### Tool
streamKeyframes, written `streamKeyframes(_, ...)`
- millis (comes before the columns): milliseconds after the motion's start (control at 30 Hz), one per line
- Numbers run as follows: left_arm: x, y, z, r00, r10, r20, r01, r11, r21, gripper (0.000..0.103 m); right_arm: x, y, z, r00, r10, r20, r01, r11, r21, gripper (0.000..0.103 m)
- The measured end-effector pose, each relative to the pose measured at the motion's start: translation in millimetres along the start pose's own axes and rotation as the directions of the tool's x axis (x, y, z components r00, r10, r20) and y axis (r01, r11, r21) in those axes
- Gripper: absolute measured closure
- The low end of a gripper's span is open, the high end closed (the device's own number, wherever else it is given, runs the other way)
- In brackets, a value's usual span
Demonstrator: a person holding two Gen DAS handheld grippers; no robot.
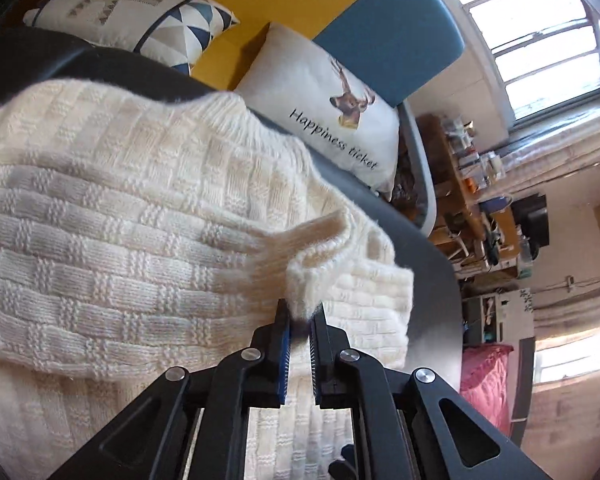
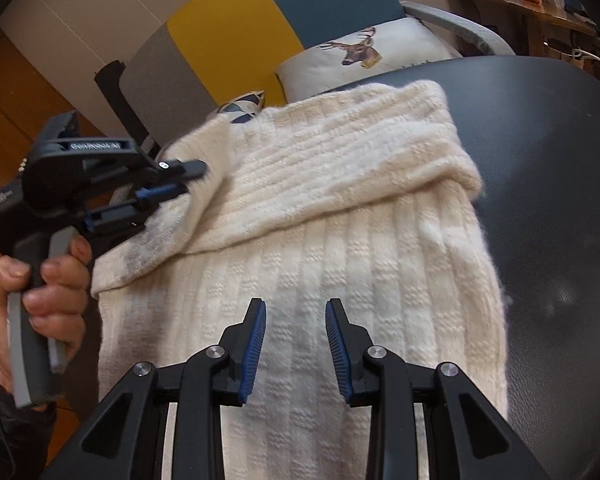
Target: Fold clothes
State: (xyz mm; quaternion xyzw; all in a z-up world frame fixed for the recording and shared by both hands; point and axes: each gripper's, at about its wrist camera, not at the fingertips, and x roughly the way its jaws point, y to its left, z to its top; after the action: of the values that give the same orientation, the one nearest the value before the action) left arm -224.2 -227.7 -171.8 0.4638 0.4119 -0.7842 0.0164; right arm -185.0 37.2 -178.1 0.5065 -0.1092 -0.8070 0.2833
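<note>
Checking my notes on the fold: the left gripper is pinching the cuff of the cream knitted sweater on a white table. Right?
Only the table is wrong: the cream knitted sweater lies on a dark grey table, as the right wrist view shows. The left gripper does pinch the cuff.

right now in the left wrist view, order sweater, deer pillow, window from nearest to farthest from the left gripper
1. sweater: its cuff is pinched in the left gripper, low centre.
2. deer pillow: beyond the table edge, upper centre on the chair.
3. window: far back, upper right.
</note>
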Motion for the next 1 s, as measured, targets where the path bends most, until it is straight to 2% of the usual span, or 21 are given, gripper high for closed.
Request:
streamKeyframes(100, 2.2, 0.2, -0.8, 1.0, 0.002, -0.022, -0.001, 1.0, 0.018, 0.091, 6.7, 6.2, 13.6, 0.998, 0.068, -0.001, -0.068, 0.998, 0.009, 0.072)
streamKeyframes(200, -0.3, -1.0, -0.2, 0.999, -0.022, -0.046, 0.023, 0.999, 0.022, 0.076, 16.7, 8.6, 30.5, 0.988, 0.156, 0.007, -0.156, 0.986, 0.059, 0.072)
streamKeyframes(267, -5.5, -2.3, 0.5, 0.998, -0.043, -0.048, 0.044, 0.999, 0.025, 0.072, 25.5, 8.5, 41.2, 0.981, 0.191, 0.013, -0.192, 0.977, 0.093, 0.072)
streamKeyframes(333, -15.0, -4.1, 0.9, 0.998, -0.048, -0.038, 0.05, 0.998, 0.038, 0.064, 35.9, 4.3, 47.2, 0.977, 0.214, 0.012, -0.214, 0.966, 0.143, 0.072)
streamKeyframes(467, -47.6, 4.4, -2.8, 0.996, -0.088, -0.001, 0.088, 0.996, 0.029, 0.063, 56.1, -4.9, 58.6, 0.966, 0.258, 0.016, -0.253, 0.936, 0.245, 0.071)
streamKeyframes(600, -94.7, 45.2, -16.3, 0.99, -0.131, 0.055, 0.133, 0.99, -0.04, 0.063, 68.1, -25.0, 58.2, 0.964, 0.263, 0.048, -0.261, 0.889, 0.377, 0.07)
streamKeyframes(700, -127.6, 84.5, -27.7, 0.984, -0.136, 0.111, 0.148, 0.983, -0.11, 0.062, 73.2, -36.6, 50.9, 0.954, 0.289, 0.083, -0.293, 0.836, 0.464, 0.069)
streamKeyframes(833, -157.9, 136.2, -41.4, 0.977, -0.119, 0.179, 0.156, 0.965, -0.21, 0.062, 81.2, -37.1, 46.8, 0.937, 0.324, 0.127, -0.342, 0.785, 0.516, 0.069)
streamKeyframes(933, -178.9, 170.3, -51.2, 0.967, -0.104, 0.231, 0.168, 0.947, -0.275, 0.062, 90.7, -26.2, 49.3, 0.936, 0.326, 0.135, -0.347, 0.781, 0.518, 0.069)
streamKeyframes(1000, -190.5, 188.1, -55.6, 0.961, -0.1, 0.259, 0.181, 0.932, -0.313, 0.062, 98.7, -18.3, 51.2, 0.943, 0.313, 0.116, -0.327, 0.796, 0.509, 0.069)
